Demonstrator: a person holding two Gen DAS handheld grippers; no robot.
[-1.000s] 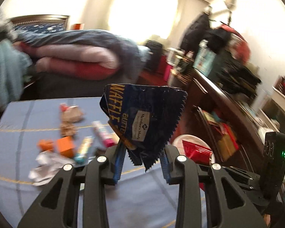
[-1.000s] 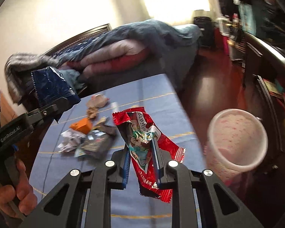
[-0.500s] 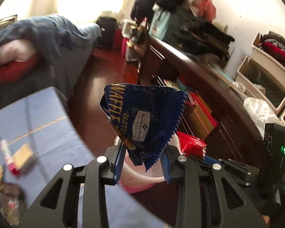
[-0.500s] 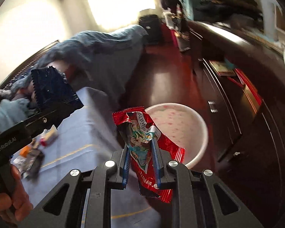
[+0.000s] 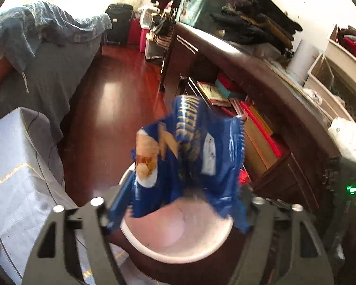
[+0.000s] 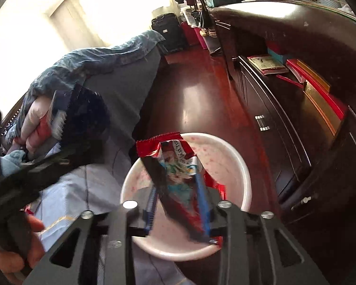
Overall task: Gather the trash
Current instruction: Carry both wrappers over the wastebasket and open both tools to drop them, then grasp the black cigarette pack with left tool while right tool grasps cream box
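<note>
Bedroom floor, pink bin (image 5: 178,249): both grippers opening above it.
Left gripper (image 5: 178,216) frees blue wrapper (image 5: 192,156); right gripper (image 6: 178,211) loosens on red wrapper (image 6: 175,166); light, crinkly, best pinched by an edge.

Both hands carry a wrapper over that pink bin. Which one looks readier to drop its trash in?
Left, probably. The left gripper is opening wide and its blue waffle wrapper hangs loose above the round pink plastic bin.

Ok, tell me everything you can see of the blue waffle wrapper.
The blue waffle wrapper is a crinkled, glossy foil-like packet with saw-tooth edges, pale lettering and a picture of a waffle. It looks empty and is blurred. It sits between the fingers of the left gripper, whose jaws are opening, directly above the white bin on the floor. Whether a pad touches it cannot be told.
</note>
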